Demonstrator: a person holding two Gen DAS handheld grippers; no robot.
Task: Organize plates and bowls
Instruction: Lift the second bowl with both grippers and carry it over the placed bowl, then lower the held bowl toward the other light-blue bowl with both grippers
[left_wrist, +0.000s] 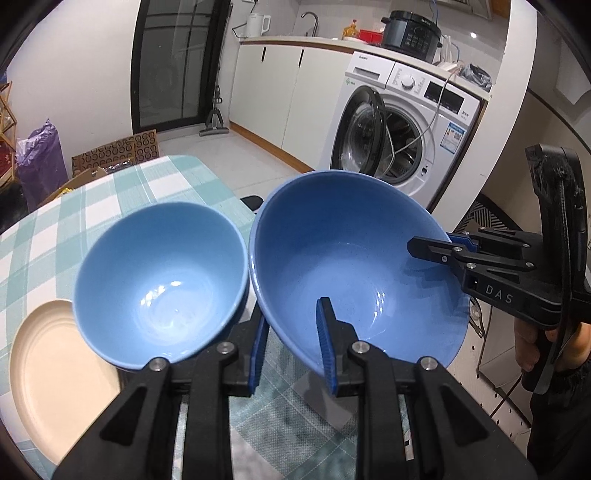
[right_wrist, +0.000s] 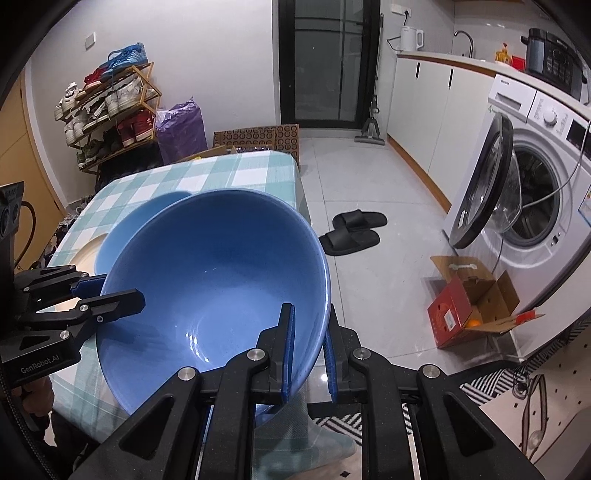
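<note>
Both fingers pairs clamp the big bowl rim — left gripper at 6 o'clock, right gripper at 3. I fear it knocks the small bowl — rims nearly touch.

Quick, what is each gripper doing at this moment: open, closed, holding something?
Left gripper: closed on the rim of the large blue bowl.
Right gripper: closed on the opposite rim of the same bowl.
</note>
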